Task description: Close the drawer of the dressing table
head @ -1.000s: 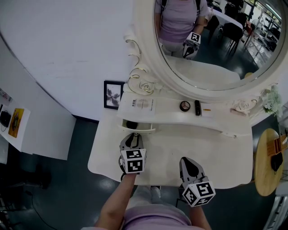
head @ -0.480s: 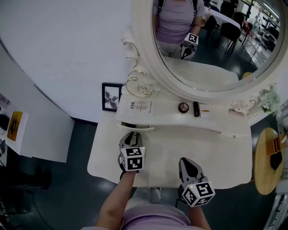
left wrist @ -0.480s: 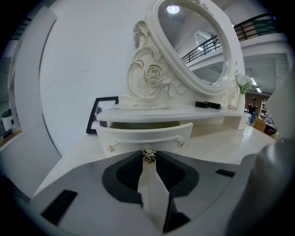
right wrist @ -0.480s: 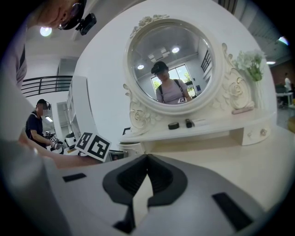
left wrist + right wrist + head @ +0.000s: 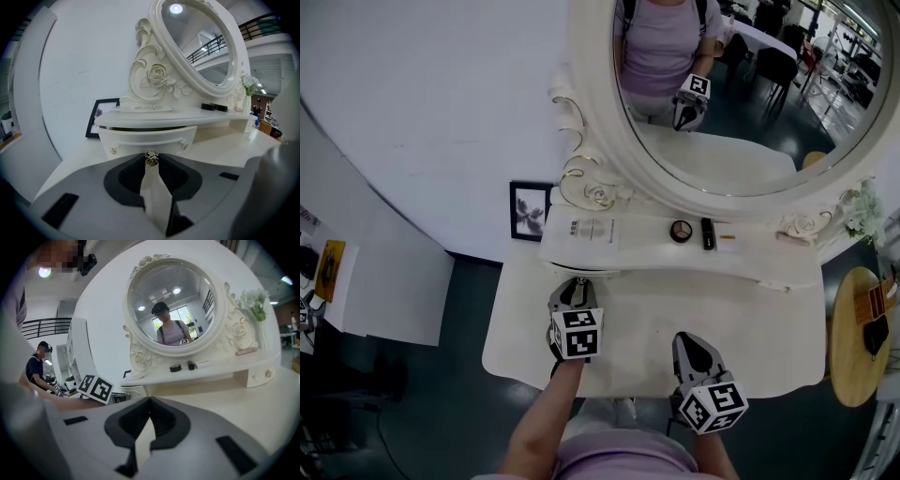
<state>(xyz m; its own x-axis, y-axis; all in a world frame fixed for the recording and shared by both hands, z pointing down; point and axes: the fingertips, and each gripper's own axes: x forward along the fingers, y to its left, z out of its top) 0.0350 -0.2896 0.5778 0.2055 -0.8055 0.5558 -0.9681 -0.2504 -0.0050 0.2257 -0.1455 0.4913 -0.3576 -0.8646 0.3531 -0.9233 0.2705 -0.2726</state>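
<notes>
– Jaws on the left gripper [image 5: 575,284]?
– Nearly together, pinching a small gold knob [image 5: 151,158] right at the tips.
– Knob of what?
– Of the drawer [image 5: 145,139] of the dressing table [image 5: 750,319], below the lower left edge of the mirror [image 5: 750,112]. Sits almost fully pushed in, with only a dark slit above its curved white front.
– And the right gripper [image 5: 149,401]?
– Closed tip to tip, empty. Points toward the mirror from below its middle, farther out from it than the left one. Touching the tabletop or just above it: impossible to tell.
– Anything hidden or cut off?
– Inside of the drawer: fully hidden, contents impossible to tell. Top of the mirror: cut off by the upper edge of the head view. Print on the white card [image 5: 592,231] under the mirror's lower left rim: too small to read.
– Other things round the mirror?
– Along its lower rim, a round compact [image 5: 681,230] and, just beside it, a dark tube [image 5: 707,232]. Left of the mirror, a framed print [image 5: 528,210] against the wall. At its lower right, white flowers [image 5: 865,211]. In the glass, a reflected person [image 5: 661,47] in a lilac top.
</notes>
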